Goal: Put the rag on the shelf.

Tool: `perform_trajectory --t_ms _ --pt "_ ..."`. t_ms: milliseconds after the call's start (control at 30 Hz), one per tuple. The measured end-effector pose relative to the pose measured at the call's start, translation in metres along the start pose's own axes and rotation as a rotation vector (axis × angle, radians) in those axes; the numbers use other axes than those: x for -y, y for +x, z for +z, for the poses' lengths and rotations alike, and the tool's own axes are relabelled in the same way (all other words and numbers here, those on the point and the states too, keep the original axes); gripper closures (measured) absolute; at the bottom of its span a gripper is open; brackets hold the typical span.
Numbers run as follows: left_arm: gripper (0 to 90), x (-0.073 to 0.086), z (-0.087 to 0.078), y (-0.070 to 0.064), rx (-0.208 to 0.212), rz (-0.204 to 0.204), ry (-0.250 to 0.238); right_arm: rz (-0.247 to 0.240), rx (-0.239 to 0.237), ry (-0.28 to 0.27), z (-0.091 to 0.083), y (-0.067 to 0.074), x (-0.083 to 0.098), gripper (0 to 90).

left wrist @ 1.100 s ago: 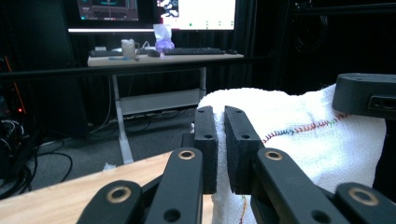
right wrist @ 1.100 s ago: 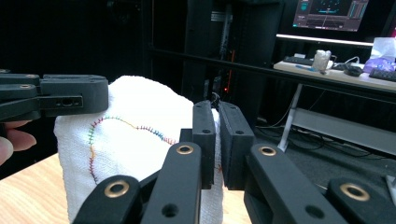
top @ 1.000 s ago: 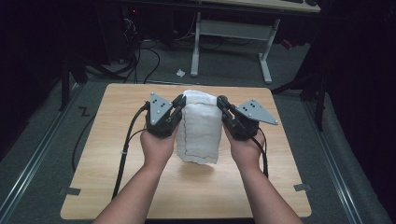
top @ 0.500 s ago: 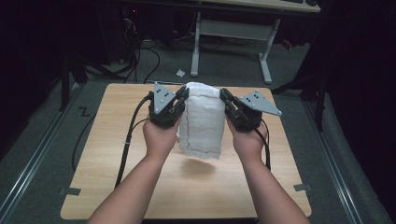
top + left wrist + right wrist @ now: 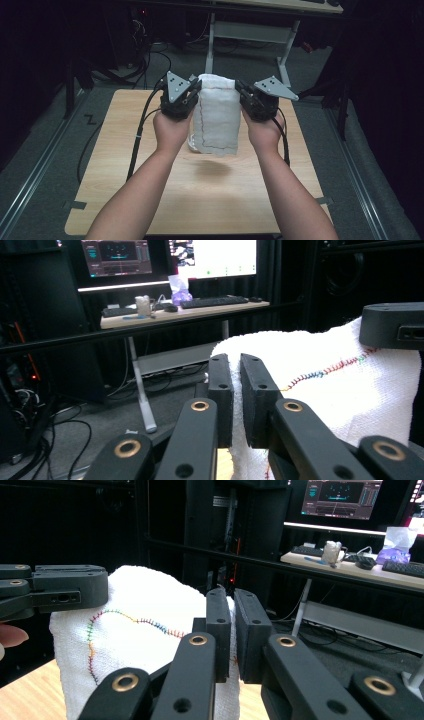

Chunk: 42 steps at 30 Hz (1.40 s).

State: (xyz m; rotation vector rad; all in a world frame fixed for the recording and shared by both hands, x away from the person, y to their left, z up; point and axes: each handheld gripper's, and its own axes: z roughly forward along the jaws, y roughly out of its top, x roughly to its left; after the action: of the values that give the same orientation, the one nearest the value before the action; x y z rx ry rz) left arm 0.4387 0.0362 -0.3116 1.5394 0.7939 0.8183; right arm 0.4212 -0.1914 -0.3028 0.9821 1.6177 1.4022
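Item: white towel (image 5: 217,117), folded, of coarse woven or terry texture. It hangs in the air above the middle of the wooden table (image 5: 125,200), clear of the top, with a soft shadow on the wood beneath its lower edge. The top fold is rounded; the body hangs down as a tall rectangle. In the high view a dark stitched line runs down the left side and along the bottom edge of the front layer. In the gripper views the same hem stitching reads as multicoloured thread, running red, orange, green and blue in a curved line across the cloth (image 5: 325,372) (image 5: 130,630).

Holders: left gripper (image 5: 192,95), at the towel's upper left corner. Its jaws stand nearly together with the cloth edge pinched between them, as the left gripper view shows (image 5: 236,400). Right gripper (image 5: 242,97), at the upper right corner, jaws likewise closed to a narrow slit on the towel edge (image 5: 232,635). Each is carried by a bare hand, left hand (image 5: 172,130) and right hand (image 5: 262,132), forearms entering from the near edge.

Surroundings: black cables (image 5: 142,125) trailing over the table's left side. Far desk (image 5: 185,312) with a keyboard (image 5: 215,301) and lit monitors (image 5: 215,257).
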Motion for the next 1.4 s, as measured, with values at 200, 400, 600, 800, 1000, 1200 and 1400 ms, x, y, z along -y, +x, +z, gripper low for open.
perform_trajectory --t_ms 200,400,600,800,1000,1200,1400 --pt "84.3 -0.007 0.004 0.007 -0.001 -0.014 -0.003 0.014 -0.001 0.01 0.014 -0.003 -0.005 86.3" --pt "84.3 -0.012 0.019 0.012 -0.006 -0.033 0.014 0.019 0.008 0.02 0.024 -0.009 -0.01 86.3" --pt "84.2 -0.014 0.035 0.018 -0.03 -0.037 0.025 0.039 0.009 0.031 0.038 -0.018 -0.011 86.2" --pt "84.0 -0.01 0.059 0.025 -0.063 -0.048 0.062 0.036 0.021 0.048 0.06 -0.025 -0.005 86.2" --pt "83.8 0.002 0.082 0.035 -0.062 -0.07 0.118 0.035 0.021 0.11 0.085 -0.037 0.009 86.1" --pt "83.6 0.017 0.104 0.04 -0.07 -0.06 0.19 0.026 0.025 0.166 0.102 -0.043 0.019 86.1" --pt "82.3 0.034 0.116 0.046 -0.028 -0.104 0.281 0.022 0.03 0.235 0.114 -0.049 0.029 86.0"
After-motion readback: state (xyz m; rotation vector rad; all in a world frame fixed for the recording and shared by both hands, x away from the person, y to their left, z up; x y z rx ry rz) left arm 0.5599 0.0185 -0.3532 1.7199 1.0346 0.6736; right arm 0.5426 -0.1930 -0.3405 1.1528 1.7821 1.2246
